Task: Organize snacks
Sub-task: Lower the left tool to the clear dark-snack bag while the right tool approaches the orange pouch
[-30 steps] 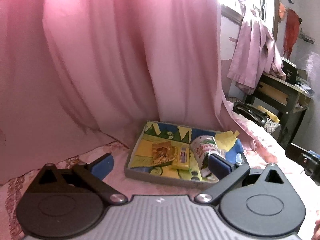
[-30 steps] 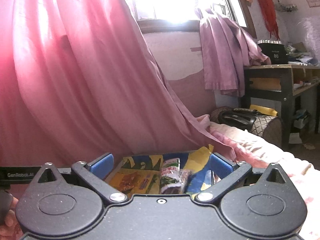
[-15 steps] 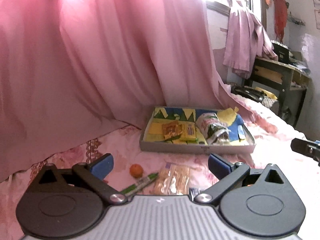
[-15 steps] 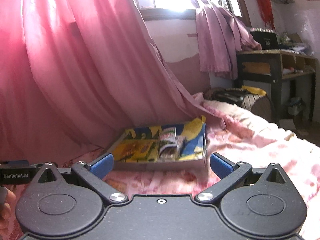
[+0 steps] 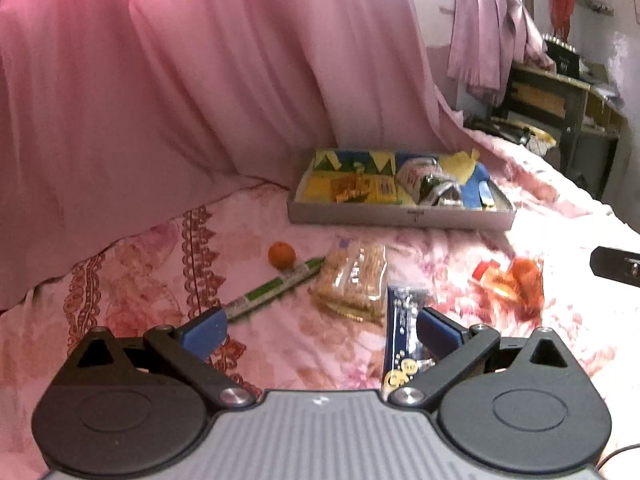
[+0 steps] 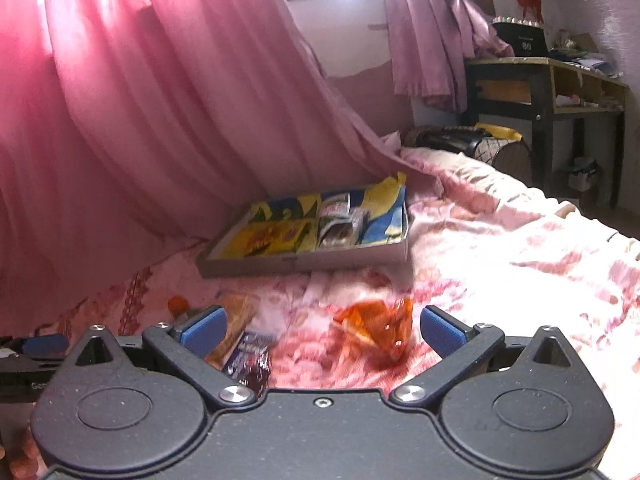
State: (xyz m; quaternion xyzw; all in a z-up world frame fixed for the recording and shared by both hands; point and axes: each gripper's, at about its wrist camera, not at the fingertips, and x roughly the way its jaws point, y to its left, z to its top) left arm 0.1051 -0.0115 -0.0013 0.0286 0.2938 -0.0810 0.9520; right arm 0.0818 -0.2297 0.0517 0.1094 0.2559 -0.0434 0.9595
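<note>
Right gripper (image 6: 322,326) wide open over orange packet (image 6: 378,326) on bed (image 6: 500,264); left gripper (image 5: 318,330) open too. Might slip: shiny, crinkly.

Snacks on bed, tray at rear

Tray (image 5: 400,216) lies toward the bed's (image 5: 120,280) back edge by the curtain (image 5: 160,80), packets inside. Before it, left to right: round fruit (image 5: 281,255), pen (image 5: 276,286), cracker pack (image 5: 352,276), bar wrapper (image 5: 402,332), crinkled pouch (image 5: 516,280). Desk (image 5: 560,96) stands beyond the bed's right edge.
</note>
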